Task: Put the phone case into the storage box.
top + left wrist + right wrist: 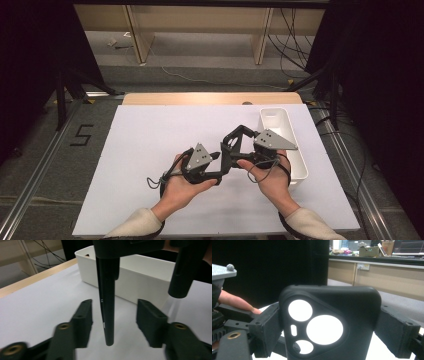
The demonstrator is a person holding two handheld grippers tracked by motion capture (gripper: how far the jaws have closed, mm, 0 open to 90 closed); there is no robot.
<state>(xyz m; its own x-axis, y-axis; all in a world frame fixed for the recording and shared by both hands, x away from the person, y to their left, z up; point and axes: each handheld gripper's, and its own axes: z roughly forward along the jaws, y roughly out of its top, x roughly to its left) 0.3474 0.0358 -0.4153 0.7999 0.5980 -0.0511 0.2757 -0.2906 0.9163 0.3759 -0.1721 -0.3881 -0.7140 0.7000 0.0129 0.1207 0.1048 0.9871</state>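
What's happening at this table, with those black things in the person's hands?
A person holds tongs in each hand. The right tongs are clamped on a black phone case, holding it up above the white table. The left tongs are open, the case's edge between their jaws without touching. A white bin stands at the right.

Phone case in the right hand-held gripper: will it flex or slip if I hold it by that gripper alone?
The phone case is probably light: it is an empty shell with open camera cutouts. It looks soft and matte, so slipping seems unlikely. Held across its width by the right hand-held gripper, it may bow if squeezed. The left hand-held gripper stands open around its edge.
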